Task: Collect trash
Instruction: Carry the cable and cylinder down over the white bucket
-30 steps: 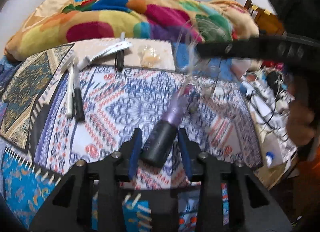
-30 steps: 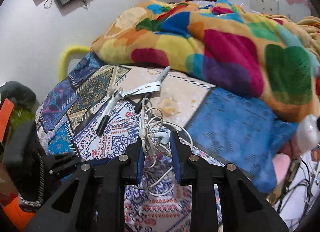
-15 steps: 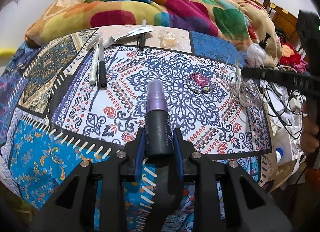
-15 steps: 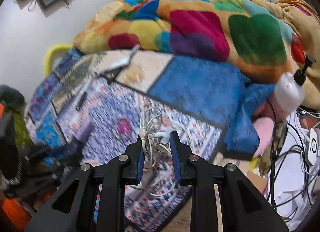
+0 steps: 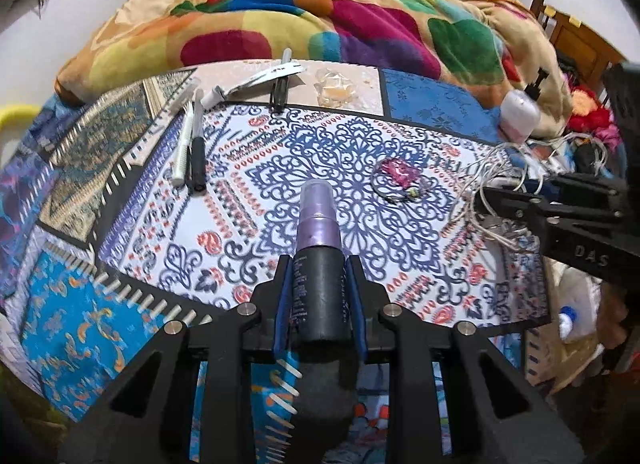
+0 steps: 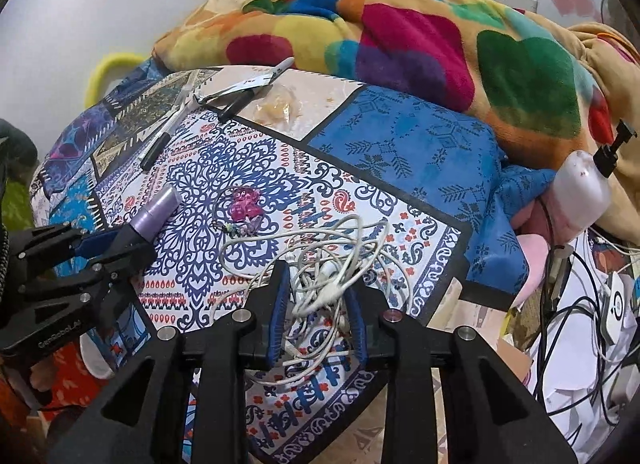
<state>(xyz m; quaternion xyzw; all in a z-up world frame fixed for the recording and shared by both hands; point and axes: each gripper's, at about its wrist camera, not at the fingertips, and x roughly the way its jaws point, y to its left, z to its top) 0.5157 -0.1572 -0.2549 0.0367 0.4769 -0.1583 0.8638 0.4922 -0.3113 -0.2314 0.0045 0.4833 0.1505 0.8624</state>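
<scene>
Left gripper [image 5: 320, 292] clamped on black spray bottle with purple cap [image 5: 318, 248], right gripper [image 6: 318, 304] pinched on tangled white cable [image 6: 328, 264] — loose loops dangled, could've snagged the bedspread edge — or slipped free.

bed [image 5: 120, 328]: patchwork cover, blue-white centre panel
blanket [image 5: 320, 31]: multicolour, heaped along top of frame
pens [image 5: 192, 151]: white and black, side by side, upper left
keyring [image 5: 396, 175]: pink charm, right of centre
wrapper [image 5: 332, 87]: clear, crumpled, top centre
</scene>
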